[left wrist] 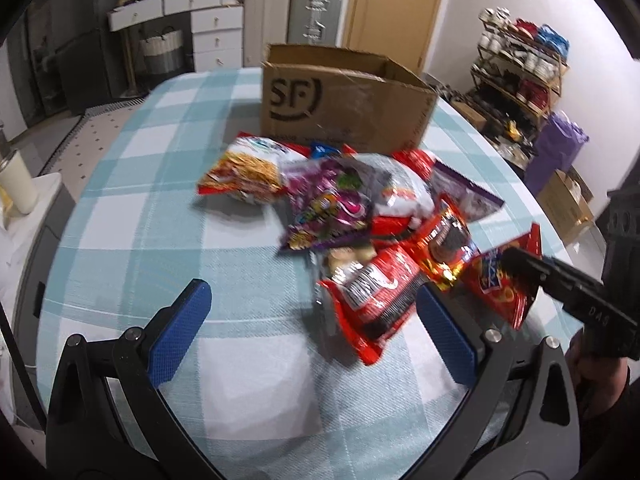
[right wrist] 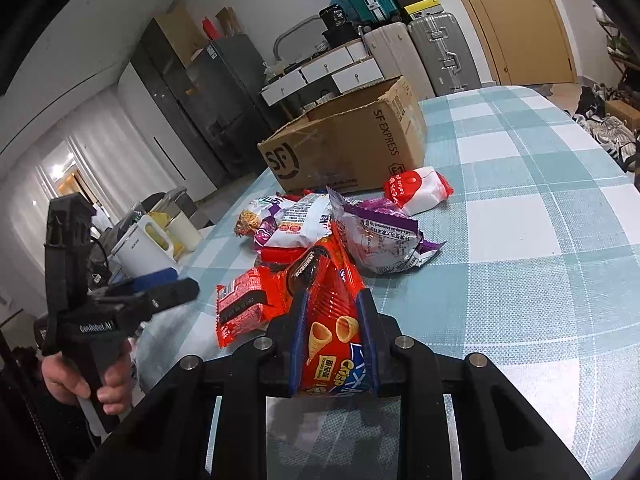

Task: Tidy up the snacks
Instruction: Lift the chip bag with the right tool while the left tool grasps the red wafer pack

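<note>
Red cone-snack bag [right wrist: 334, 344]: glossy red packet printed with golden cone-shaped crisps and blue-and-white lettering; pinched between the blue-padded fingers of the right gripper [right wrist: 334, 354], at the near edge of the snack pile and tilted. In the left wrist view the same bag [left wrist: 502, 284] hangs from the black right gripper [left wrist: 524, 260] just right of the pile.

Left gripper [left wrist: 316, 332]: fingers spread wide, holding nothing, above the counter [left wrist: 140, 216] with its teal-and-white checked cloth; its right finger sits just beside a red chocolate-biscuit pack [left wrist: 380, 300].

Snack pile, middle of the counter: purple candy bag [left wrist: 328, 204]; noodle-snack bag [left wrist: 244, 174] with an orange-yellow picture; white-and-red packet [left wrist: 404, 196]; small red-and-gold wrapper [left wrist: 444, 248]. Blurred in this view.

Cardboard box [left wrist: 344, 96]: brown, open-topped, black "SF" logo, standing behind the pile; one white-and-red packet [right wrist: 420, 190] lies near its front corner.
</note>
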Demonstrator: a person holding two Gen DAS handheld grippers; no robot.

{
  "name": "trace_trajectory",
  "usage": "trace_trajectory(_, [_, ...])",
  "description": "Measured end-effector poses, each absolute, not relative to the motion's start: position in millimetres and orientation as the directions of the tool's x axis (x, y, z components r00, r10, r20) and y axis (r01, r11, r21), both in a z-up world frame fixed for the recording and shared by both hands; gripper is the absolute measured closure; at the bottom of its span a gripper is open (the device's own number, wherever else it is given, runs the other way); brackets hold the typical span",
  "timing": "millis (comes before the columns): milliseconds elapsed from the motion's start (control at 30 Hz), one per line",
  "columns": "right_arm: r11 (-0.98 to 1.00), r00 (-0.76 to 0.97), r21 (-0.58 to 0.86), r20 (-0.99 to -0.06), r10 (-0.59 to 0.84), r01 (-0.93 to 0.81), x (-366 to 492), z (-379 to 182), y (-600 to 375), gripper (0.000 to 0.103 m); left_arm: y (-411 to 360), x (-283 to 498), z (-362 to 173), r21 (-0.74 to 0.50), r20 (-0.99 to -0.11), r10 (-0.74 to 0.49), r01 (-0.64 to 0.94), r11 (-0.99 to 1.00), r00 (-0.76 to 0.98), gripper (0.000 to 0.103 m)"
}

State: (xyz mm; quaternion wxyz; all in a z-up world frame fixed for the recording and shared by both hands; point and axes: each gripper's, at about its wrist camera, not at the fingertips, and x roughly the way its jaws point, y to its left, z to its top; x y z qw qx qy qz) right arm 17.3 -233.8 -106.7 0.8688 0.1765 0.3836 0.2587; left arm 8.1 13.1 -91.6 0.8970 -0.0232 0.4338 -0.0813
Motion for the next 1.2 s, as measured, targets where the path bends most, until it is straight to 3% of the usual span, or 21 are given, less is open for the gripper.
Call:
trace_trajectory(400, [0.803,0.6,0.512,-0.552,0.579,-0.304,10.7,-97.8,-244.8,0.08,-9.3,21.5,-107.4,-0.137,-0.805,-0.224,0.195,0.971,0.55,0.001])
trace_trajectory(700, [0.809,0.606,0.513,-0.557,0.568,-0.286,10.1,-99.1,-250.6,0.08,-22.5,38.4,-117.0,-0.144,-0.814,-0.246,0.228,0.963,0.526,0.012])
trace_trajectory(800, [0.811,0.606,0.512,-0.56,0.565,-0.283,11.0,-100.2,-250.8,0.08,-26.2,41.1,-120.5,-0.155,-0.815,-0.264,0.246,0.957,0.515,0.02])
trace_trajectory(967, [0.814,0.61,0.511,-0.561,0.559,-0.276,12.1,-100.4,-252.8,0.08,-33.9,44.2,-128.1,-0.143,-0.822,-0.265,0.268,0.953,0.504,0.051])
trace_trajectory(1200, [0.82,0.613,0.499,-0.564,0.552,-0.279,11.8,-96.8,-252.6,0.081,-30.3,50.7,-128.2,-0.188,-0.804,-0.309,0.276,0.943,0.508,0.06])
